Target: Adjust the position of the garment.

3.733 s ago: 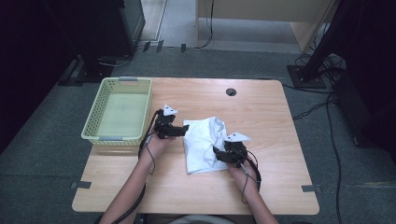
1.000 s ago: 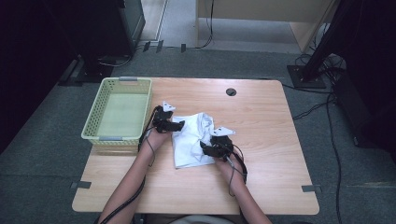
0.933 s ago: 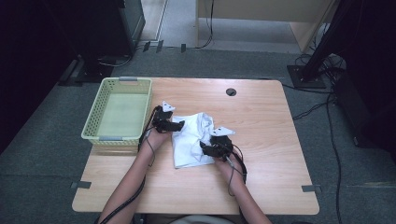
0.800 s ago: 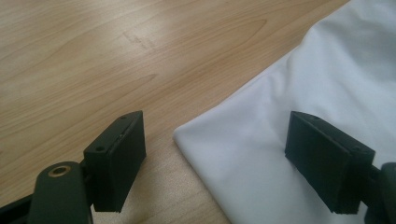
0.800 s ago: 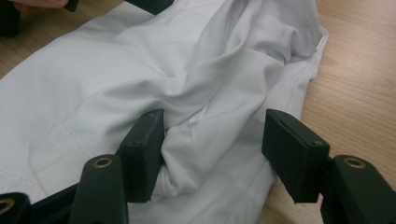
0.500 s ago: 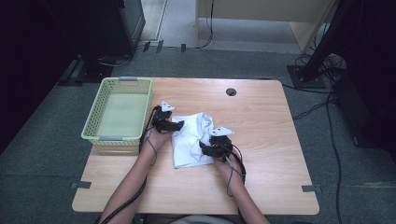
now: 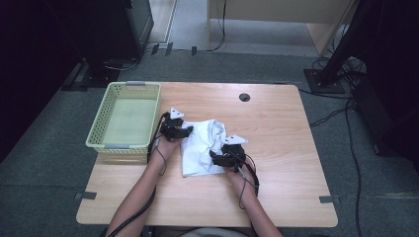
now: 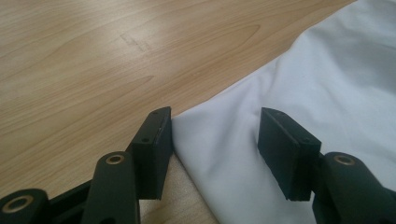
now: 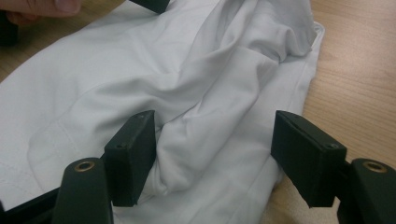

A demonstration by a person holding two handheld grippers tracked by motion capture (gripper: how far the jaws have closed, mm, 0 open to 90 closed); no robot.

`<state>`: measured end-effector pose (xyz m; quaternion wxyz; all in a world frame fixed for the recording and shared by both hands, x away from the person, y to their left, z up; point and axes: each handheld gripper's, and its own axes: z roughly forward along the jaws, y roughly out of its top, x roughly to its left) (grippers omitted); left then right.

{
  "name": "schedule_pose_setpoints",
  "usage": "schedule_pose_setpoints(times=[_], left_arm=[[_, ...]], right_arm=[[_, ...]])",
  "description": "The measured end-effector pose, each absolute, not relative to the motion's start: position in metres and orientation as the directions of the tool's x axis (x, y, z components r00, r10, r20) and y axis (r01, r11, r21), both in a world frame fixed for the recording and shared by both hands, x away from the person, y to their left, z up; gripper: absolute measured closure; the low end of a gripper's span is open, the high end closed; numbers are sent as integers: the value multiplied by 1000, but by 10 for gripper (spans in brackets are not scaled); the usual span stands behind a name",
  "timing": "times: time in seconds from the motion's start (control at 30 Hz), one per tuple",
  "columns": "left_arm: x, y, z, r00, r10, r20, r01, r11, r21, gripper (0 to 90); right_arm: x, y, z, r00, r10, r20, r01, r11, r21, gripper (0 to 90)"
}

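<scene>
Left gripper [image 8: 212,149] spread, just been closing, white cloth [image 8: 327,93] edge between the jaws, unpinched. Right gripper [image 9: 212,154] spread, just been opening, straddling a bunched fold.

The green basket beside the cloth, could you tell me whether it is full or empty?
Empty: the green basket shows only its bare floor; the white cloth lies outside on the table.

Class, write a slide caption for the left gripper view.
Left gripper open astride the edge of a white cloth on the wooden table.
</scene>
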<state>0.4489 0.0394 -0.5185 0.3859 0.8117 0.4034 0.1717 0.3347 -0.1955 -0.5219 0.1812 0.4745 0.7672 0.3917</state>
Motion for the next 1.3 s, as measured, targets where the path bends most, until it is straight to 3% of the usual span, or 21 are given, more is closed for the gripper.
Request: schedule_pose_setpoints(times=[0.47,1.03,1.23,1.3], left_arm=[[448,39,-519,608,793,-32,525,-372,765,495],[448,39,-519,599,800,-33,530,-365,766,494],[447,38,-519,592,805,-33,533,-360,766,494],[447,38,-519,590,807,-33,534,-359,765,495]], right_arm=[[316,-196,-517,-483,863,145,587,197,785,304],[306,-187,-523,-562,823,83,571,313,758,225],[311,-180,-523,-554,832,25,557,348,755,254],[313,-179,-523,-551,834,26,556,343,757,305]])
